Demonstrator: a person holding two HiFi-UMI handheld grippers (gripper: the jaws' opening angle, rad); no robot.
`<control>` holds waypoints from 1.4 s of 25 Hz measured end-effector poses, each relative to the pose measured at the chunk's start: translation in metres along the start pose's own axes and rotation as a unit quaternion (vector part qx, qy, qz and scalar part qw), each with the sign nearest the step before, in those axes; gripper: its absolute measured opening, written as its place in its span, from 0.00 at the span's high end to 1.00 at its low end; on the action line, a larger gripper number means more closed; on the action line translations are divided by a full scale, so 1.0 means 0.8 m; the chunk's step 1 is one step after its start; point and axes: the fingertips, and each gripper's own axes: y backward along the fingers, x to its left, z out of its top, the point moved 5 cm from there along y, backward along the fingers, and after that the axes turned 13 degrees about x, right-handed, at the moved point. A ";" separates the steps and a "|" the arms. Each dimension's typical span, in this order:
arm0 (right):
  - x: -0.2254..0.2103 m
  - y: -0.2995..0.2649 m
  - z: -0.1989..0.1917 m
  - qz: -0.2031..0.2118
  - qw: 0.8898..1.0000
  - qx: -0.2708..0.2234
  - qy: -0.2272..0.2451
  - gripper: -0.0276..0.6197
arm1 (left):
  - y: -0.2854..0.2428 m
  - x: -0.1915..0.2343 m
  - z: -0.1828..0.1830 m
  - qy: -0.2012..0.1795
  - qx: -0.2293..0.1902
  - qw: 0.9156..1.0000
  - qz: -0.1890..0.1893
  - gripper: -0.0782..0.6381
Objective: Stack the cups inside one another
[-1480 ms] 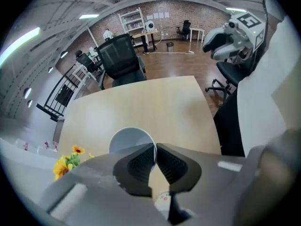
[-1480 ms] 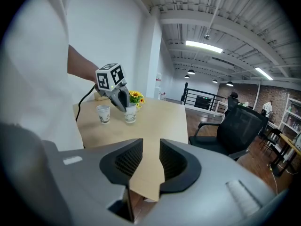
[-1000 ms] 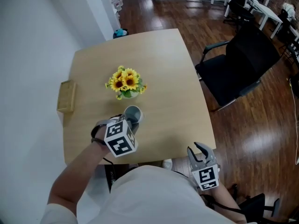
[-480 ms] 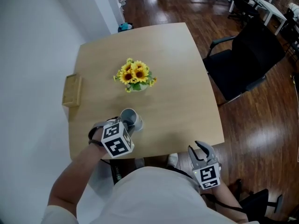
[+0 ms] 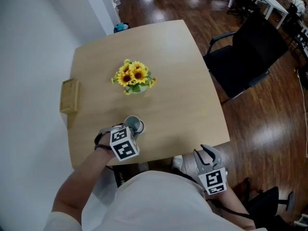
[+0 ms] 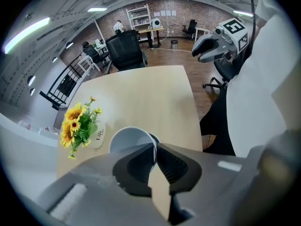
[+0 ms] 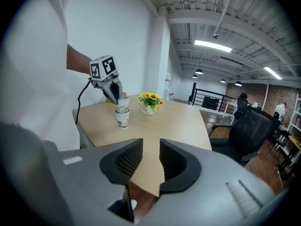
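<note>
My left gripper (image 5: pixel 129 133) is shut on the rim of a white paper cup (image 5: pixel 133 124) near the table's front edge. In the left gripper view one pad sits inside that cup (image 6: pixel 128 141) and one outside. From the right gripper view the held cup (image 7: pixel 123 102) stands upright with its base inside a second printed cup (image 7: pixel 122 119) that rests on the table. My right gripper (image 5: pixel 206 154) hangs off the table's front right edge, apart from the cups; its jaws stand a narrow gap apart with nothing between them (image 7: pixel 151 149).
A small vase of sunflowers (image 5: pixel 134 77) stands mid-table behind the cups. A wooden box (image 5: pixel 69 96) lies at the left edge by the white wall. A black office chair (image 5: pixel 245 57) stands to the right of the light wooden table (image 5: pixel 173 71).
The left gripper and its cup have drawn a little farther from the sunflowers, toward the table's front edge. The right gripper has stayed where it was.
</note>
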 end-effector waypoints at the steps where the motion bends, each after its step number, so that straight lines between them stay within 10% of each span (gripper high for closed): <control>1: -0.001 0.000 -0.001 -0.001 1.000 -0.001 -0.005 0.78 | -0.003 0.000 0.001 0.000 0.001 1.000 -0.002 0.84; 12: -0.013 -0.002 -0.007 0.021 1.000 0.006 0.008 0.78 | 0.004 -0.006 0.006 0.031 -0.001 0.999 -0.009 0.80; 21: -0.021 -0.022 0.004 0.075 0.996 -0.008 0.055 0.78 | 0.044 -0.045 0.001 0.136 -0.099 0.986 0.010 0.83; 35: 0.109 0.048 0.056 -0.032 0.994 -0.070 0.073 0.82 | 0.099 -0.157 -0.159 0.174 -0.240 0.952 0.075 0.84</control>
